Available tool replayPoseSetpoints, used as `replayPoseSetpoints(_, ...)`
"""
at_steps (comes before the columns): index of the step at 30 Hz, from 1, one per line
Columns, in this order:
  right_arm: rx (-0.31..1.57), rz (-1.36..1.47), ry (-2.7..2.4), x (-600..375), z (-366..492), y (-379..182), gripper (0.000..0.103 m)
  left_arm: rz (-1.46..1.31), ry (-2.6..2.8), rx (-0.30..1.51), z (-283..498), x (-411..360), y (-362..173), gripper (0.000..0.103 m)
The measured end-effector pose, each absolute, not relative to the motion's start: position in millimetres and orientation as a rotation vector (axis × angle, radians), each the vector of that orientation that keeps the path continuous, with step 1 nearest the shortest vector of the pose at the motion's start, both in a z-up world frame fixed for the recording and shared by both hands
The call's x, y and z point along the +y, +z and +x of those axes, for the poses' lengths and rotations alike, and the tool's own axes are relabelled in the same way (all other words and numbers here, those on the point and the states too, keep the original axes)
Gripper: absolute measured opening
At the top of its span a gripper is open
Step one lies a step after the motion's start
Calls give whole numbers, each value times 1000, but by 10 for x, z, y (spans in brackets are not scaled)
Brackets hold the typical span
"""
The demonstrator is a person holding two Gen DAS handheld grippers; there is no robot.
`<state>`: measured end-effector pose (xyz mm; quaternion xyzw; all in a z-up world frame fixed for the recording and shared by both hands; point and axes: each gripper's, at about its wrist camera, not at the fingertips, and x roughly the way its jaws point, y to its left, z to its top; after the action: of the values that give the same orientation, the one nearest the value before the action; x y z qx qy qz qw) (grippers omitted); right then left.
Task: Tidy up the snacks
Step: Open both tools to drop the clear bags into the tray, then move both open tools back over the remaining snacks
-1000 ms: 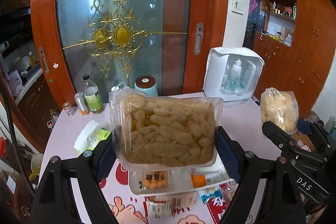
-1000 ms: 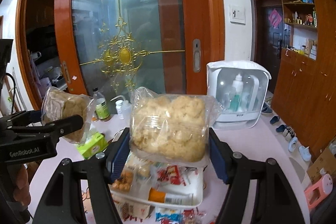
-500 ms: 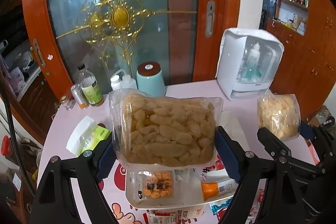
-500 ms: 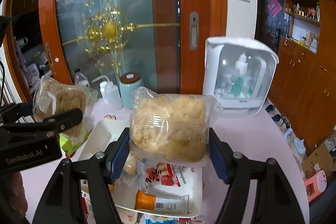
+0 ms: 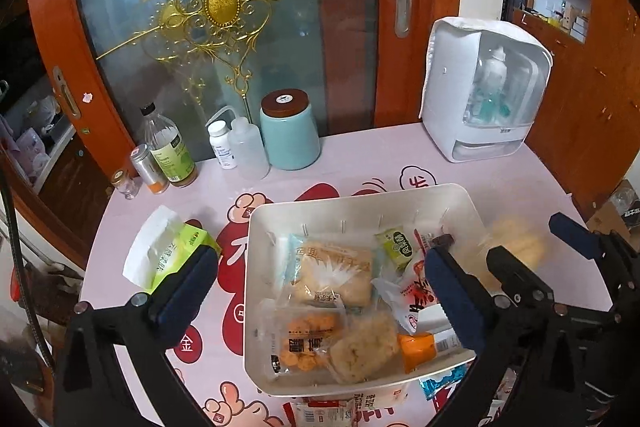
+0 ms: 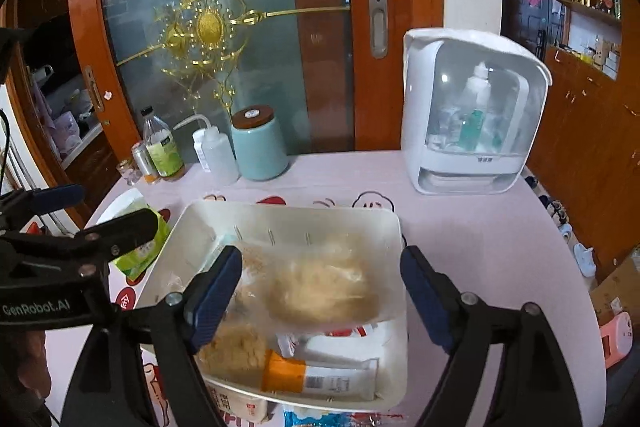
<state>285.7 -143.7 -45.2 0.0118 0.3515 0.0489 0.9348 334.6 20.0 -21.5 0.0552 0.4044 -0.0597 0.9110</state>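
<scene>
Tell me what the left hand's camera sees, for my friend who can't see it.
The left gripper, its jaws just opened wide and holding nothing, hangs over a white tray full of snack packets on a pink cartoon tablecloth. A puffed-snack bag lies in the tray, and a blurry bag shows between the right gripper's jaws.

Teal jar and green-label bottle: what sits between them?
Two small containers, both clear in the left wrist view: a white pill bottle next to the green-label bottle, then a translucent squeeze bottle beside the teal jar.
</scene>
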Motion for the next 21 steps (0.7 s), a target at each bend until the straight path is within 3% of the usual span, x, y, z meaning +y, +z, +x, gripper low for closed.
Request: replayPoseSetpoints(21, 721, 5, 73, -1447, 2284, -293, 83, 137, -196, 801, 2743, 90, 76, 103)
